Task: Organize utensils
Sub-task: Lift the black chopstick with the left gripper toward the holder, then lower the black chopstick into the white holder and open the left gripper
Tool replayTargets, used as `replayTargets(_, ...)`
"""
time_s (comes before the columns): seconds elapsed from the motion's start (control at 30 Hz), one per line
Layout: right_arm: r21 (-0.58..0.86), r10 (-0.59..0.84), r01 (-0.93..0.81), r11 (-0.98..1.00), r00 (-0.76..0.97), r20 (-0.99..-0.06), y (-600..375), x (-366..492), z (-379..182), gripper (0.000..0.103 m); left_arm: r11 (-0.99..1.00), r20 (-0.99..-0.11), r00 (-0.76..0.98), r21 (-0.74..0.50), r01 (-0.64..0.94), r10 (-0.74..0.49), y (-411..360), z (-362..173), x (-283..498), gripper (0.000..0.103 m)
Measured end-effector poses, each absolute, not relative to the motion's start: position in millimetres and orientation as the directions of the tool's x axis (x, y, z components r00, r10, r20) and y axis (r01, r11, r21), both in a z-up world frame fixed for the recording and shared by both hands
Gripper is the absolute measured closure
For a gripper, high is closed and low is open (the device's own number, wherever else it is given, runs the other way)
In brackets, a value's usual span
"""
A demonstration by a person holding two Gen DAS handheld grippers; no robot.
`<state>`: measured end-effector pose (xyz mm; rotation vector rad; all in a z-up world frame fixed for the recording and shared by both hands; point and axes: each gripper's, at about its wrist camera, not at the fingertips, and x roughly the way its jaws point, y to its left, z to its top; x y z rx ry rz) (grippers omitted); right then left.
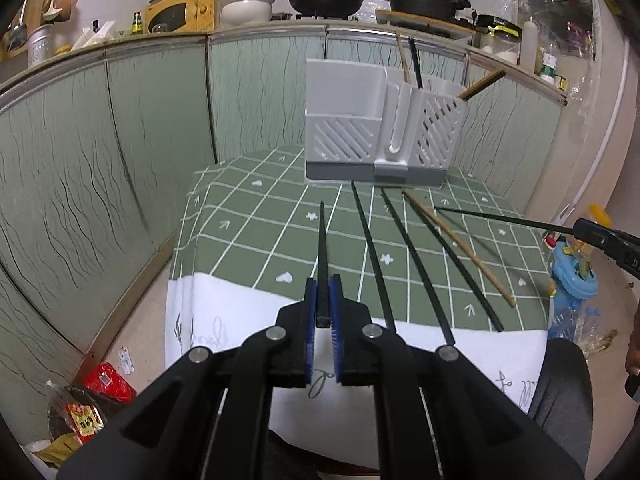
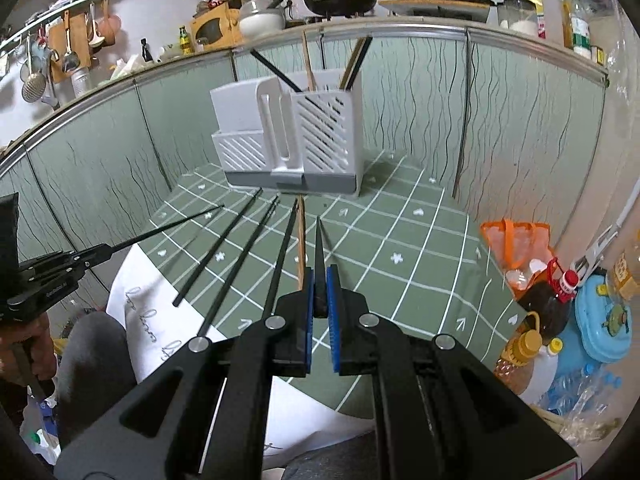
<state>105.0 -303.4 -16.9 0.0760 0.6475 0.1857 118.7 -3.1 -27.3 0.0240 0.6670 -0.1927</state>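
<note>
My left gripper (image 1: 323,284) is shut on a black chopstick (image 1: 322,248) that points forward toward the white utensil holder (image 1: 380,128). My right gripper (image 2: 319,276) is shut on another black chopstick (image 2: 319,248), also aimed at the holder (image 2: 296,136). Three black chopsticks (image 1: 400,260) and one wooden chopstick (image 1: 460,246) lie on the green checked tablecloth (image 1: 260,216) in front of the holder. Several chopsticks (image 2: 308,64) stand in the holder's right compartment. The right gripper shows at the right edge of the left wrist view (image 1: 580,226); the left gripper shows at the left of the right wrist view (image 2: 94,254).
Pale green cabinet panels (image 1: 120,140) wall the table's back and left. The counter above carries pans and a yellow microwave (image 1: 180,10). Oil bottles (image 2: 548,296), an orange bag and a blue toy sit right of the table. Snack packets (image 1: 104,384) lie on the floor at left.
</note>
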Motion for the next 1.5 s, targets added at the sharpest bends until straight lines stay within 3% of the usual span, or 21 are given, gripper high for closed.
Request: replayTargets(1.5,0.101,0.19,-0.162,0.982,0.875,-0.445,-317.7,116.5,107.0,0.097,0.975,-0.477,0.855,-0.017,0.224,-0.204,4.0,96.7,139.6,0.095)
